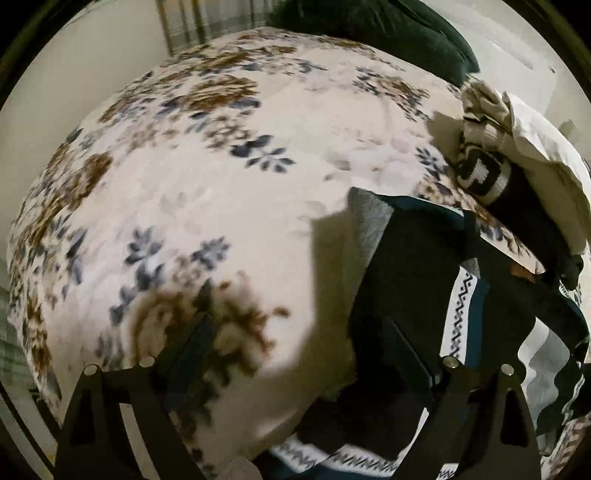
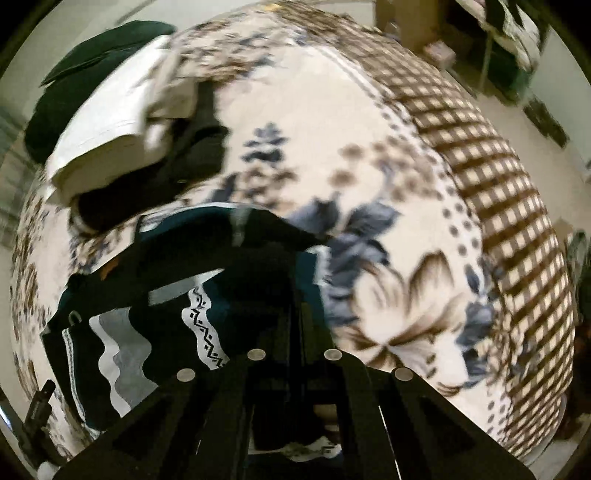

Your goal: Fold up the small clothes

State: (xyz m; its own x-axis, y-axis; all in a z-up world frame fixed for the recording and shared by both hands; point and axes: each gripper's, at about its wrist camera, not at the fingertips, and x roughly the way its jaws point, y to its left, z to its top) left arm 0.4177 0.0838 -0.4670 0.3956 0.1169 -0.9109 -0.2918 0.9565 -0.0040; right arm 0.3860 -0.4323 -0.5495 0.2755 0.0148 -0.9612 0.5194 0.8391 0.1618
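Observation:
A small dark navy garment (image 1: 417,280) with white patterned wavy bands lies on the floral bed blanket (image 1: 221,184), at the lower right of the left wrist view. My left gripper (image 1: 299,332) is open; its right finger (image 1: 410,354) overlaps the garment's edge, its left finger (image 1: 184,354) is over bare blanket. In the right wrist view the garment (image 2: 173,295) fills the lower left. My right gripper (image 2: 295,325) has its fingers close together with dark cloth between them, shut on the garment.
A pile of folded clothes, white on top of dark (image 2: 110,122), sits beyond the garment; it also shows at the right of the left wrist view (image 1: 517,177). A dark green pillow (image 1: 388,33) lies at the bed's far end. A checked blanket border (image 2: 491,206) marks the bed edge.

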